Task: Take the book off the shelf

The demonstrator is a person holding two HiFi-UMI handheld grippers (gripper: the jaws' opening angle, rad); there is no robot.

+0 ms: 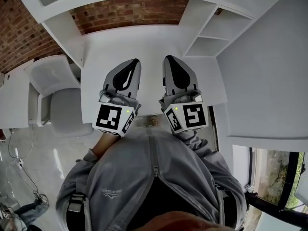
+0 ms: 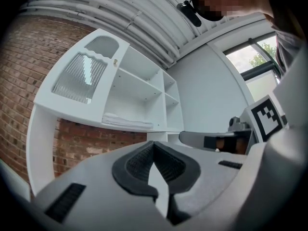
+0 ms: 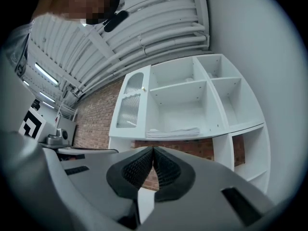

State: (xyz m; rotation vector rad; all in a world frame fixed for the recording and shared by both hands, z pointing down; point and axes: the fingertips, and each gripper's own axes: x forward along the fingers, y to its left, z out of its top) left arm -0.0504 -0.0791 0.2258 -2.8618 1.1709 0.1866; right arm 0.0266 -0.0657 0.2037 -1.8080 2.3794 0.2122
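Nearest is the person's grey zip jacket (image 1: 154,177). Just ahead of it, the left gripper (image 1: 135,61) and the right gripper (image 1: 168,58) are held side by side, a little apart, over a bare white tabletop (image 1: 120,42). The left gripper's fingers (image 2: 139,162) are pressed together with nothing between them. The right gripper's fingers (image 3: 132,170) are likewise closed and empty.

A white chair (image 1: 53,90) stands on a glossy pale floor (image 1: 43,153) at the tabletop's left edge. On the right a plain white wall (image 1: 269,57) runs alongside it, with a window (image 1: 274,177) further back. The tabletop ahead of the fingers is open up to a red brick wall (image 1: 130,11).

Above that hangs a white shelf unit (image 3: 211,105) of open compartments, with a ribbed-glass door (image 3: 129,110) at its left end. The book (image 3: 173,132) lies flat on the bottom board of the compartment just right of that door. It is thin and pale, well apart from both grippers.
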